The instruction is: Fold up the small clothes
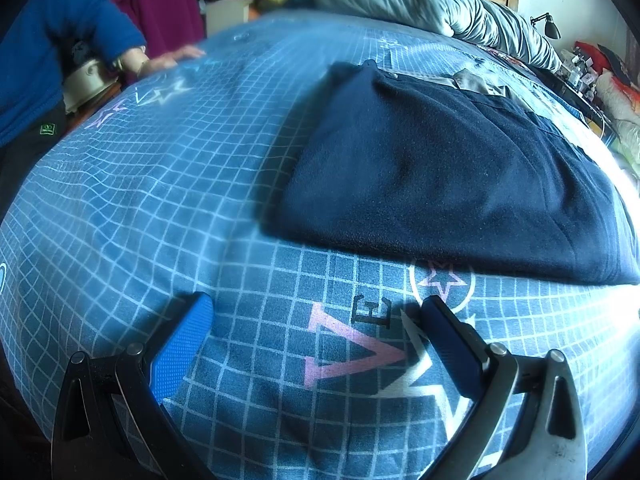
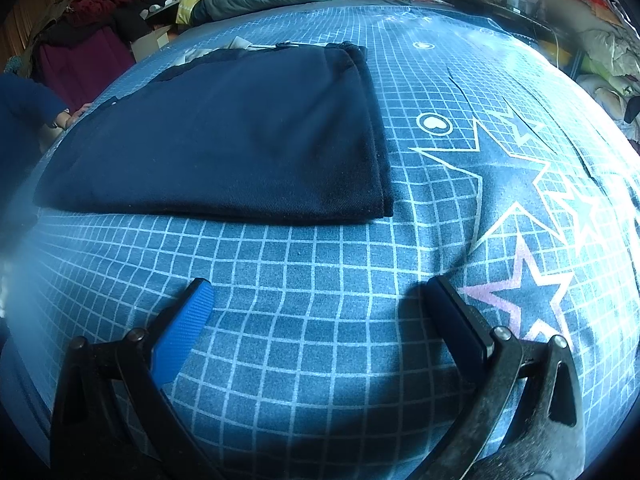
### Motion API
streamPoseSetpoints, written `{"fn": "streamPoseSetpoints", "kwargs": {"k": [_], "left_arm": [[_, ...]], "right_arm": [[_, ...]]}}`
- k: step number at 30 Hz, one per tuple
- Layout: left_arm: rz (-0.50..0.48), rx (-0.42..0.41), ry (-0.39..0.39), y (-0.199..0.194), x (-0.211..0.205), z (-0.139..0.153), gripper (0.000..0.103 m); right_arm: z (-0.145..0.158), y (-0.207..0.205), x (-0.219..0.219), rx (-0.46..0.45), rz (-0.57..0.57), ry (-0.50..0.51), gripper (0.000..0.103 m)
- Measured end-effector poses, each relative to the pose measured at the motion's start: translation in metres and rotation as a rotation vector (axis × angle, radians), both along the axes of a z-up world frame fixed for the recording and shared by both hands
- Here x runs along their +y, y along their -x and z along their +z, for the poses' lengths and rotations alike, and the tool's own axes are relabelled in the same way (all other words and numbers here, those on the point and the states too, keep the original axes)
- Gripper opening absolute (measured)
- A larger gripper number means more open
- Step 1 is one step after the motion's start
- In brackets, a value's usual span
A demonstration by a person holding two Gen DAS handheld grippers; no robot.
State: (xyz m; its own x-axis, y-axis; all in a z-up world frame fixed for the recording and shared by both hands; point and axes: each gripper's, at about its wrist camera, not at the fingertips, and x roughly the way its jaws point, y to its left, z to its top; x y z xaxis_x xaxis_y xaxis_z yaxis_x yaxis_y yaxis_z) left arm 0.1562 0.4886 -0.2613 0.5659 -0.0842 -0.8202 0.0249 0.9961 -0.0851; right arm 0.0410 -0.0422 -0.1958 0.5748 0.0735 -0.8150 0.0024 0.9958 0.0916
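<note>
A dark navy garment (image 1: 440, 168) lies folded flat on the blue grid-patterned bed cover (image 1: 160, 184). In the left wrist view it sits ahead and to the right of my left gripper (image 1: 316, 304), which hovers open over the cover with nothing between its blue pads. In the right wrist view the same navy garment (image 2: 224, 136) lies ahead and to the left of my right gripper (image 2: 320, 288), also open and empty, a short way back from the garment's near edge. A grey fabric piece (image 1: 472, 80) peeks out beyond the garment's far edge.
A rumpled grey duvet (image 1: 420, 0) lies along the far side of the bed. A person in a blue sleeve (image 1: 52, 40) rests a hand (image 1: 172, 58) on the cover's far left edge. Clothes and clutter (image 2: 100, 12) pile up beyond the bed; a black lamp (image 1: 548, 26) stands far right.
</note>
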Motion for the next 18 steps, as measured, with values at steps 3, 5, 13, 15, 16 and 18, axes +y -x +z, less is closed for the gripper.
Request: {"fn": "streamPoseSetpoints", "kwargs": {"k": [3, 5, 13, 15, 16, 18], "left_arm": [[-0.001, 0.0, -0.005, 0.0, 0.0, 0.0, 0.103], [-0.002, 0.002, -0.007, -0.001, 0.0, 0.0, 0.103], [0.011, 0.013, 0.033, 0.001, 0.005, 0.003, 0.103], [0.035, 0.017, 0.138, 0.007, 0.011, 0.01, 0.103], [0.046, 0.018, 0.205, 0.01, 0.015, 0.013, 0.103], [0.077, 0.02, 0.404, 0.016, 0.028, 0.019, 0.102]], "right_arm": [[0.0, 0.0, 0.0, -0.001, 0.0, -0.001, 0.103], [0.0, 0.0, 0.0, -0.001, 0.0, -0.001, 0.103], [0.0, 0.0, 0.0, -0.001, 0.0, 0.0, 0.103], [0.0, 0.0, 0.0, -0.001, 0.0, 0.0, 0.103], [0.0, 0.0, 0.0, -0.002, -0.001, 0.002, 0.103], [0.001, 0.0, 0.001, -0.003, -0.002, 0.001, 0.103]]}}
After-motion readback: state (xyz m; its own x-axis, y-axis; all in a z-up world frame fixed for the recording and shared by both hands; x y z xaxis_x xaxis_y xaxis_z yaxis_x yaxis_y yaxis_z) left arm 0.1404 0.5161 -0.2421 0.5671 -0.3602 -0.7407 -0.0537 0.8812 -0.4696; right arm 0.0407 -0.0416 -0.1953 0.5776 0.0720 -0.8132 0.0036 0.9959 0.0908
